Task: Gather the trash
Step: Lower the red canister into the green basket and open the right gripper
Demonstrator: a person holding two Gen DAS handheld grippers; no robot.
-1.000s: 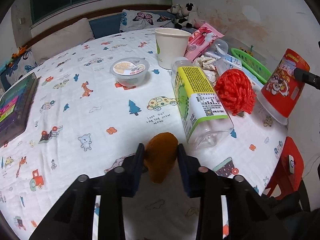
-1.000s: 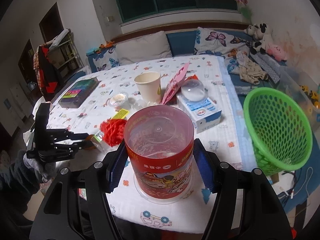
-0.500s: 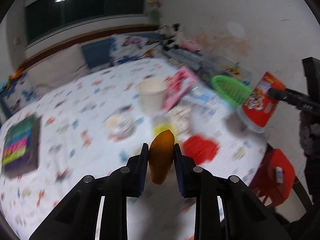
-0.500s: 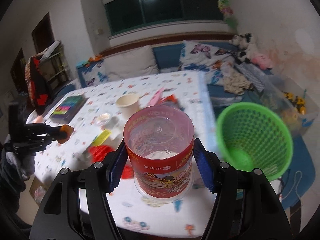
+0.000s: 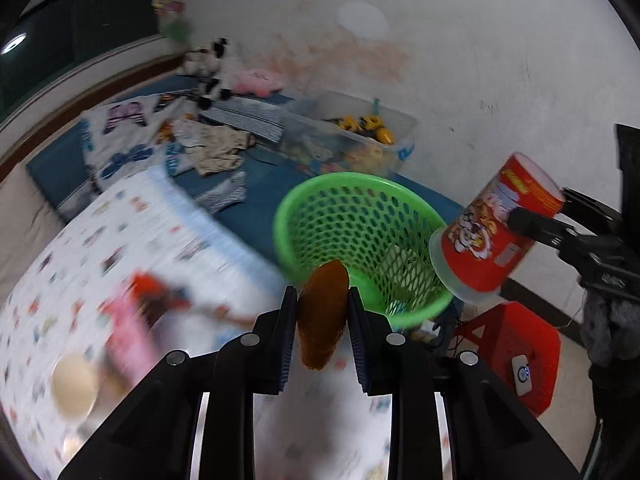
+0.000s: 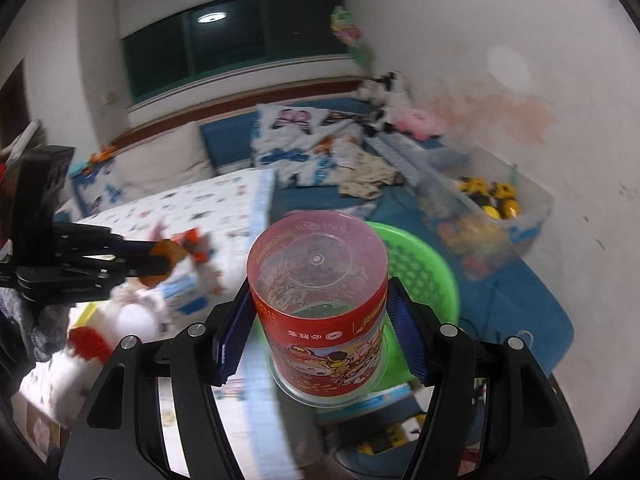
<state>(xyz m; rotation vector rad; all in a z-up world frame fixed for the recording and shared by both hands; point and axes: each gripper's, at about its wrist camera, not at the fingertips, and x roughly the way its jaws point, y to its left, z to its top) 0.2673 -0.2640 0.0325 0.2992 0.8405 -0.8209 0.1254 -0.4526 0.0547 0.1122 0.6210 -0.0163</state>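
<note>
- Left tongs (image 5: 322,312): clenched on a brown, flattish scrap (image 5: 323,312), pinched between both pads; part of it hangs below the pads. What the scrap is cannot be told.
- Right tongs (image 6: 318,322): grasping a red printed tub (image 6: 320,300) with a clear plastic base, both pads against its sides.
- Just ahead of the left tongs and slightly to their right: a green mesh basket (image 5: 304,208), open mouth facing up. In the left view the scrap overlaps its near rim.
- In the right view the basket (image 6: 436,264) shows behind and below the tub; whether the tub is over the mouth cannot be told.
- Left of both tongs: the table with its patterned cloth (image 5: 120,236), blurred; a pink packet (image 5: 126,336), a pale cup (image 5: 74,390) and something red lie there.
- Beyond the basket: a clear box of toys (image 5: 360,136) against the wall.
- Progress, judged: two items picked up, neither dropped yet. Basket looks nearly empty. Several table items remain to collect.
</note>
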